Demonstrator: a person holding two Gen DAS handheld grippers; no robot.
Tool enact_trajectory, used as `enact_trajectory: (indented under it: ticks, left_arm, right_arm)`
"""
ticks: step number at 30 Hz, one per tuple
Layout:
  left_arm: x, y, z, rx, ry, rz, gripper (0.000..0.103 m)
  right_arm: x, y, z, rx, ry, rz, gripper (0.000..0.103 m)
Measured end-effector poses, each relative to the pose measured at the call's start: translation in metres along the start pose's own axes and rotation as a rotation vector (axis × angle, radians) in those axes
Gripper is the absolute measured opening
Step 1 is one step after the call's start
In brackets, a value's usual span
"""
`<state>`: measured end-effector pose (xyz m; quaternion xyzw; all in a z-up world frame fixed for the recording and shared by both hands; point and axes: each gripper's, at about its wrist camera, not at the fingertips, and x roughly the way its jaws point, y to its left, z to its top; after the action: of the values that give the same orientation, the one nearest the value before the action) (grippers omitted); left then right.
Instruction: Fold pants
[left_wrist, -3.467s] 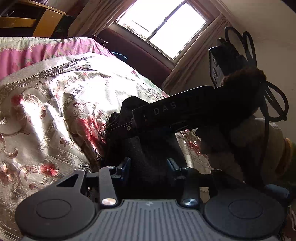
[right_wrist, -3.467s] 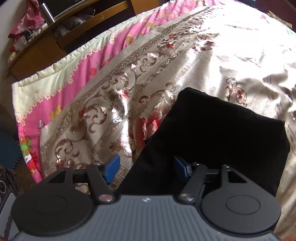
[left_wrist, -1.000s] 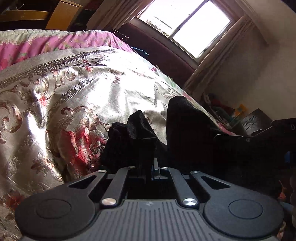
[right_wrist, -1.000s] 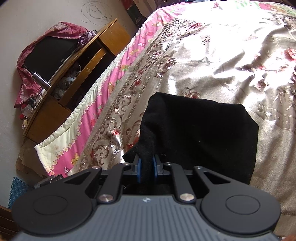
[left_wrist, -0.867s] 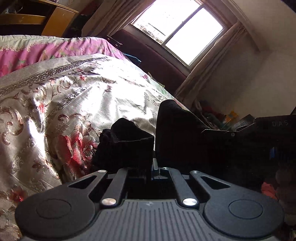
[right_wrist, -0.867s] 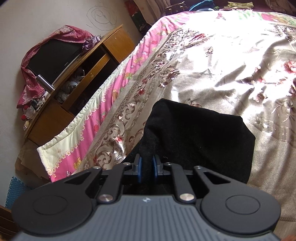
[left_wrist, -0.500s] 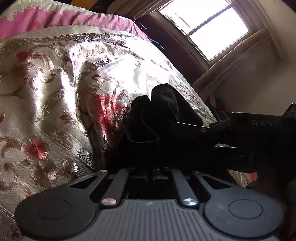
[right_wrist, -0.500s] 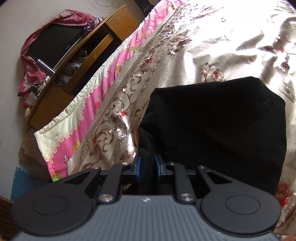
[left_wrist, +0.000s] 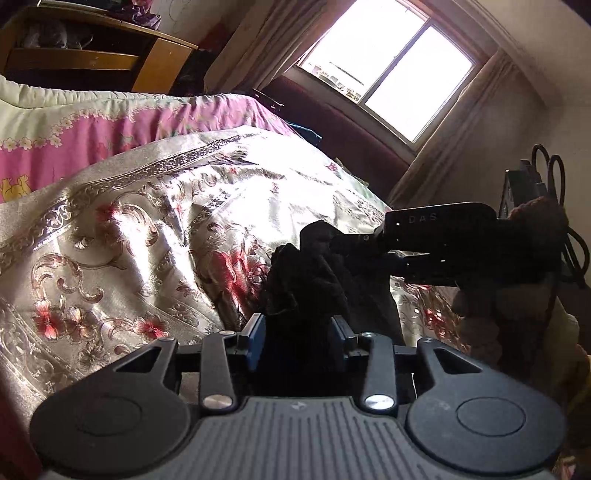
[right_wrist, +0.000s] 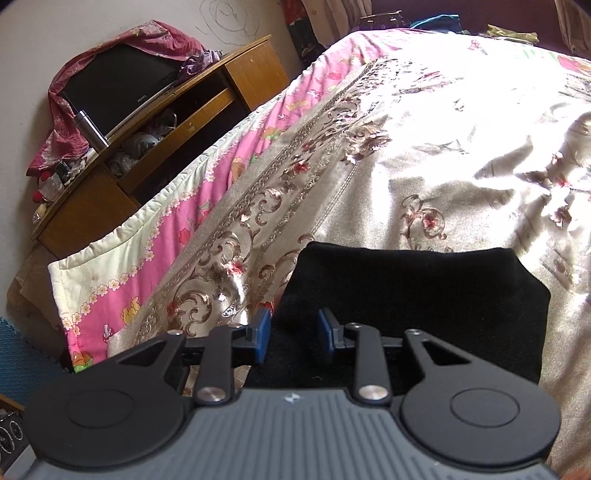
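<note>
The folded black pants lie near the bed's pink-bordered edge. Both the left gripper and right gripper are opening, cloth loose between their jaws.

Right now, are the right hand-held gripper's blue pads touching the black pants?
Apart. In the right wrist view, the right hand-held gripper is opening; its pads stand clear of the black pants lying flat on the bedspread.

black pants, folded flat rect, near bedspread edge
</note>
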<state>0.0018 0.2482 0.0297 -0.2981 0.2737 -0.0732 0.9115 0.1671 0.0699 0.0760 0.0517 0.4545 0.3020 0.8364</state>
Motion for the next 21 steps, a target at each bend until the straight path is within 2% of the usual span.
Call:
enact_trajectory:
  ticks: [3,4,6,8,9,10,12,14,16,17,19,21]
  left_arm:
    - [0.010,-0.011,-0.010,0.001,0.046,-0.036,0.059]
    - [0.016,-0.015,-0.014,0.010,0.058,-0.021,0.065]
    - [0.030,-0.019,-0.020,0.028,0.067,0.013,0.067]
    - [0.044,-0.018,-0.022,0.064,0.078,0.042,0.065]
    - [0.050,-0.014,-0.020,0.069,0.085,0.048,0.050]
    - [0.050,-0.009,-0.017,0.042,0.094,0.020,0.034]
    - [0.042,-0.002,-0.009,-0.002,0.074,-0.027,0.033]
    - [0.029,-0.004,-0.004,0.033,0.030,-0.020,0.032]
    - [0.020,-0.001,0.001,0.025,-0.015,-0.018,0.029]
    - [0.020,0.004,0.002,0.011,-0.021,-0.010,0.029]
    - [0.034,0.020,0.001,-0.015,-0.016,0.056,0.027]
    - [0.046,0.031,-0.002,0.001,0.030,0.138,0.023]
  right_arm:
    - [0.010,0.008,0.009,-0.030,0.015,-0.035,0.034]
    - [0.015,0.014,0.010,-0.053,0.023,-0.058,0.044]
    - [0.024,0.026,0.009,-0.116,0.041,-0.099,0.056]
    - [0.037,0.037,0.003,-0.199,0.057,-0.152,0.059]
    - [0.045,0.038,0.000,-0.229,0.064,-0.183,0.053]
    - [0.049,0.035,0.000,-0.229,0.076,-0.193,0.031]
    - [0.046,0.027,0.005,-0.160,0.091,-0.148,0.021]
    - [0.030,0.029,0.012,-0.132,0.053,-0.111,0.014]
    - [0.017,0.035,0.019,-0.120,0.006,-0.061,0.000]
    - [0.017,0.038,0.022,-0.111,-0.016,-0.046,0.000]
    - [0.033,0.038,0.024,-0.108,-0.028,-0.063,0.000]
    - [0.051,0.029,0.020,-0.080,0.006,-0.091,0.001]
